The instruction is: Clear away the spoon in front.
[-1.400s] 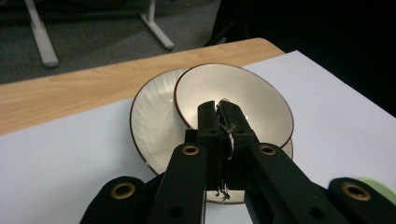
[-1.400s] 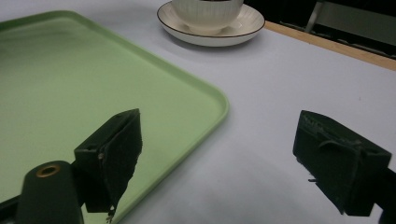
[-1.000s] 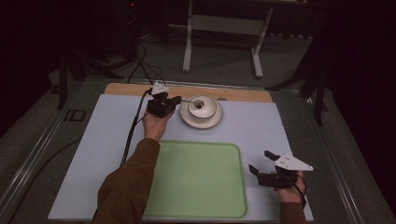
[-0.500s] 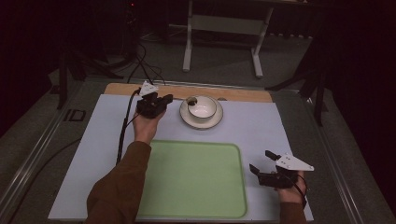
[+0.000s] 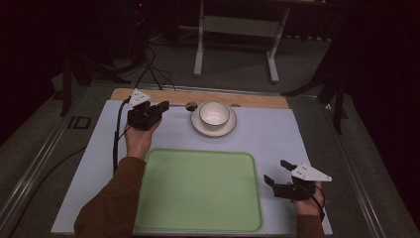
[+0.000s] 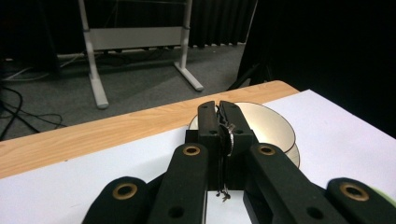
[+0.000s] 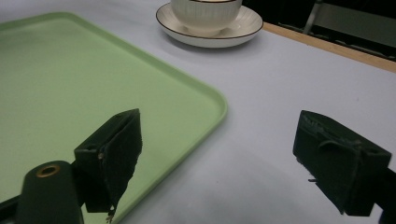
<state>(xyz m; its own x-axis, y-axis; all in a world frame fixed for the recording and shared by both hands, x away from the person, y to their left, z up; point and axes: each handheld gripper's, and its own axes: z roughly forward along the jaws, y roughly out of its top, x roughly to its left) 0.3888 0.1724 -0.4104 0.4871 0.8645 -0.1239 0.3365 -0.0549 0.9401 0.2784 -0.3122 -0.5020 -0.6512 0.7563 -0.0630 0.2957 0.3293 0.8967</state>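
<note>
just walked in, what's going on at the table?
A person holds a gripper in each hand. The left gripper is shut with nothing clearly held, beside a white cup on its saucer at the far edge. The right gripper rests open by the right edge of the green tray, which has nothing on it. The cup is not on the tray yet.

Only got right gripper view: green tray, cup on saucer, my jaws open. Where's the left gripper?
Observer: In the high view the left gripper is left of the cup, near the table's wooden far edge.
Operator: Its jaws?
Observer: Shut, in the left gripper view, with the tips aimed at the cup.
Operator: Anything else near the cup?
Observer: A small dark round item lies just left of the saucer. I can't tell what it is.
</note>
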